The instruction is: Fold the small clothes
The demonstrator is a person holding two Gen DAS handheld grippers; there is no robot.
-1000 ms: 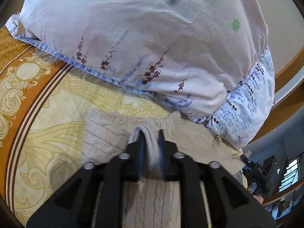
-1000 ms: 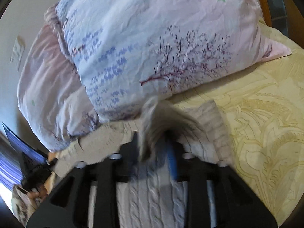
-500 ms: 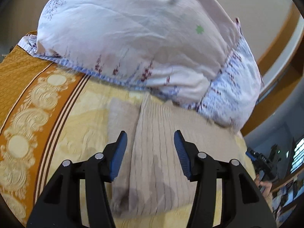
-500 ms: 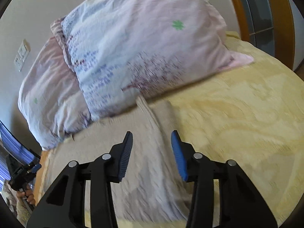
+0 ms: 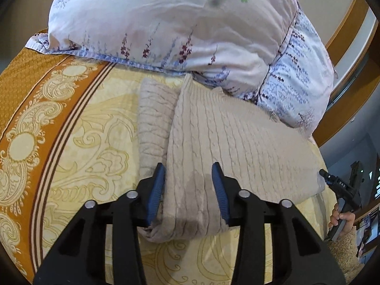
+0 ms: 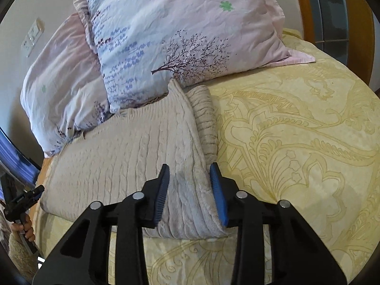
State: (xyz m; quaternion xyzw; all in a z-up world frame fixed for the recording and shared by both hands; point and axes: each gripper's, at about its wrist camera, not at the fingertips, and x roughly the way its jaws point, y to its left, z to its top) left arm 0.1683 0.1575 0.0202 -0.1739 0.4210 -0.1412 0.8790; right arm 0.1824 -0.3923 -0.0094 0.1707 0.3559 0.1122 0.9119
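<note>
A beige cable-knit sweater [image 5: 228, 137] lies folded on the yellow patterned bedspread [image 5: 90, 142], its far edge against the pillows. A folded sleeve [image 5: 154, 118] sticks out along its left side. My left gripper [image 5: 188, 178] is open and empty, hovering over the sweater's near left corner. In the right wrist view the same sweater [image 6: 128, 147] lies flat, with a sleeve [image 6: 205, 118] along its right side. My right gripper [image 6: 190, 178] is open and empty over the near right corner.
Two floral pillows [image 5: 180, 23] [image 6: 180, 33] lie just behind the sweater. An orange border [image 5: 30, 90] runs along the bedspread's left. A wooden headboard [image 6: 306, 7] is at the back right. Each view shows the other hand-held gripper [image 5: 342, 190] [image 6: 21, 204] at its edge.
Both grippers were shut on the sweater's edge a second ago. They have let go, opened and pulled back, and the sweater now lies folded flat.
</note>
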